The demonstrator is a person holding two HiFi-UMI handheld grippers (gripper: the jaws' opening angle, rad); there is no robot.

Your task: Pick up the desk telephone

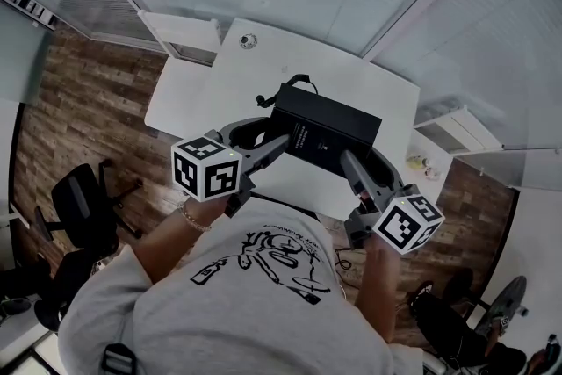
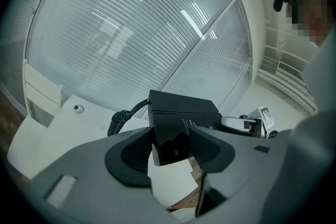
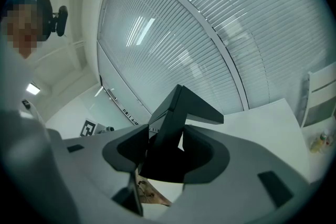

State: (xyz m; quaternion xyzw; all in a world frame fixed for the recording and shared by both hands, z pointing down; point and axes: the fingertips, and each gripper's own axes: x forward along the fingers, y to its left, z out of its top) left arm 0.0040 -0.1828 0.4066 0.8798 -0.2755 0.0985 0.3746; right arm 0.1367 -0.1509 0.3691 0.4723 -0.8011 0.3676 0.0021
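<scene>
Black box-shaped desk telephone (image 1: 327,133) is held above the near half of the white desk (image 1: 299,57), with the left claw (image 1: 279,141) and right claw (image 1: 348,159) each clamped on one end. Its keys and handset cannot be made out. Its coiled black cord (image 1: 294,83) trails toward the bare far edge.

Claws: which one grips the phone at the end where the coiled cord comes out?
The left claw: the coiled cord leaves the desk telephone just beside it. The right claw holds the opposite end, with no cord there.
</scene>
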